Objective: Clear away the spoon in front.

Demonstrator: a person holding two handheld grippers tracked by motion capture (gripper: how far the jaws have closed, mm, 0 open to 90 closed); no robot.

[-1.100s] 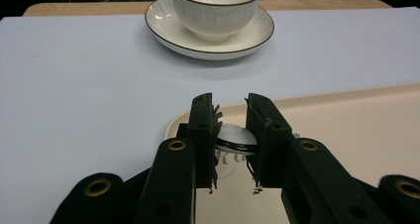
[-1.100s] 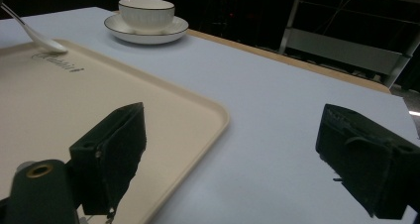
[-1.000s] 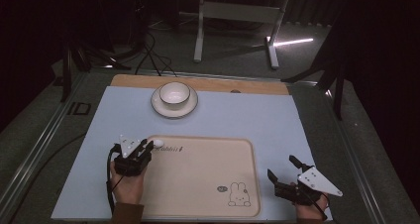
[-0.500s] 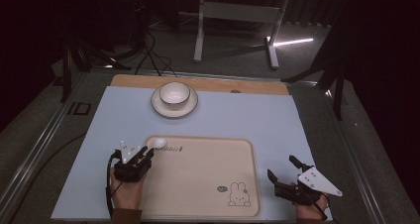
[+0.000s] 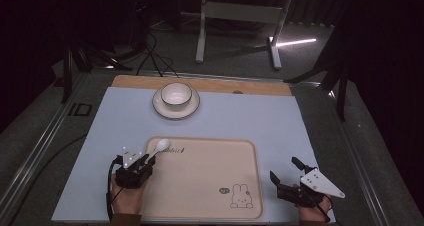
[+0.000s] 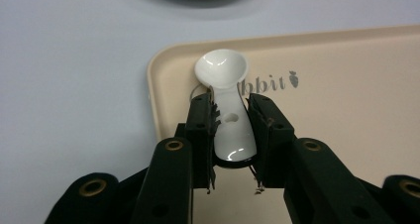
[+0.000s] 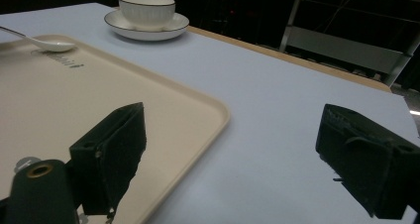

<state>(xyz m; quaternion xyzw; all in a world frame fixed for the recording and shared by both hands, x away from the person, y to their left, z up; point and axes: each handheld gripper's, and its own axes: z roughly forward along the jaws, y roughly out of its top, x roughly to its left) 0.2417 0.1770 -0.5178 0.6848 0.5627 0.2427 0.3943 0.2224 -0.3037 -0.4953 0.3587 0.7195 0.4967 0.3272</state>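
Left gripper [image 6: 230, 117]: jaws pinching white spoon [image 6: 227, 90] handle, over tray [image 5: 210, 186] corner.
Right gripper [image 5: 285, 173]: jaws spread, nothing held.

A glossy white ceramic spoon [image 6: 225, 110] with a small hole in its handle lies at the beige tray's [image 5: 210, 186] ten o'clock corner, bowl pointing toward one o'clock, handle between the left gripper's [image 6: 230, 116] jaws. At twelve o'clock a white bowl [image 5: 176, 93] sits upright on a white saucer [image 5: 175, 109].
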